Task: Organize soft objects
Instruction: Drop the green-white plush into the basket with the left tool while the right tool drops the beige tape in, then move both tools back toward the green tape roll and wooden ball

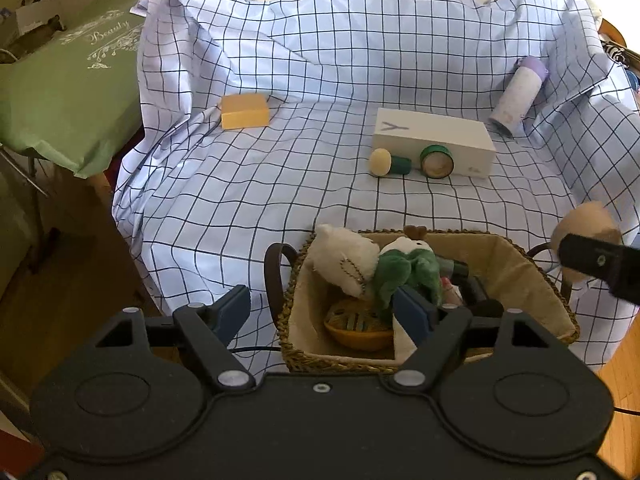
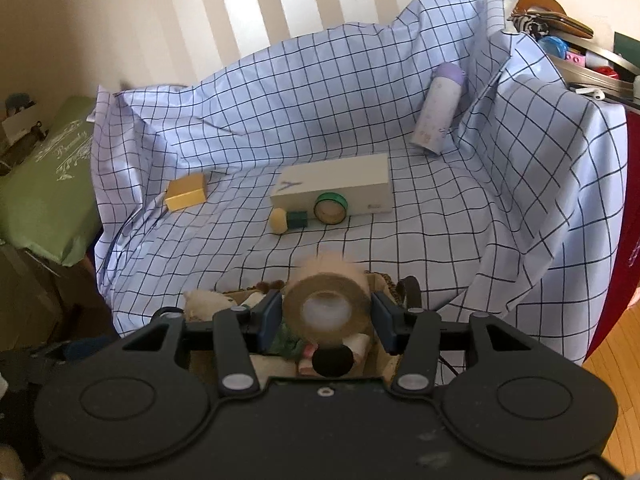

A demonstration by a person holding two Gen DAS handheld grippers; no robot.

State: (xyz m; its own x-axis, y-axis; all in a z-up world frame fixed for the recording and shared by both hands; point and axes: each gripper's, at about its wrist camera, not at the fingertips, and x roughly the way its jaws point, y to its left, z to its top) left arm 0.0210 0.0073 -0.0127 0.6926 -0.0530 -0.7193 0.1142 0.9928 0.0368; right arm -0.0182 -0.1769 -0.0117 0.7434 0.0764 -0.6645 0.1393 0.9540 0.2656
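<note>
While the left wrist view looks down | left gripper (image 1: 322, 310) gapes empty over the basket (image 1: 520, 264) at the bed's near edge; plush toys (image 1: 348, 258) inside || right wrist view | right gripper (image 2: 326, 314) flanks a tan plush roll (image 2: 328, 296), blurred, directly above basket; pad contact unclear

Both my wrist cameras look forward and down along their claws, close over the basket (image 1: 520, 264) – sharing the checked cloth (image 2: 460, 216) beyond.
</note>
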